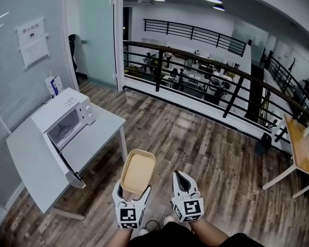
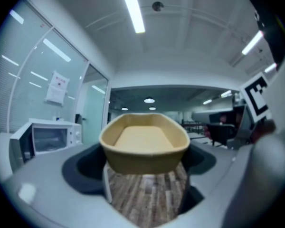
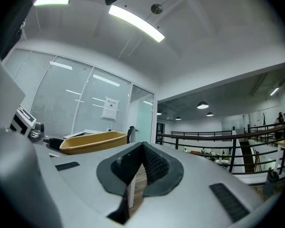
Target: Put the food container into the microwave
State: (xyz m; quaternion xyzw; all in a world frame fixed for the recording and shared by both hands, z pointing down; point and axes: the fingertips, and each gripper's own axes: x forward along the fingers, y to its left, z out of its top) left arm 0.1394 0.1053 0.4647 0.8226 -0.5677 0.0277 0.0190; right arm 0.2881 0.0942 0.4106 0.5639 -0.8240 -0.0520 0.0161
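**— How far along are you with it?**

— The carrying part is under way, but the putting-in is not yet done. At the far left stands the white table (image 1: 100,138) with the microwave (image 1: 62,118) on it. As far as I can judge, its door is swung open toward me. I can't make out anything inside except what may be the turntable.

**— And the tub itself?**

— The food container (image 1: 137,173) is in the air over the wooden floor (image 1: 195,138). It is off the table's near corner, near the microwave but not at it. My left gripper (image 1: 132,195) has it, with the fingers clamped on the near end. The rest sticks out forward, roughly level, and it looks empty.

**— Your other side?**

— My right gripper (image 1: 180,178) hangs just beside the left one. Its fingers are pressed together at the tips with nothing between them.

**— So what remains?**

— By my reckoning, nearly all of it. I have to close on the table, line the tub up with the opening, slide it in and let go.

**— Count it off for me.**

— There is one white table, one microwave, one food container and two grippers. Far to the right is one wooden table (image 1: 304,148), which has no part in this.
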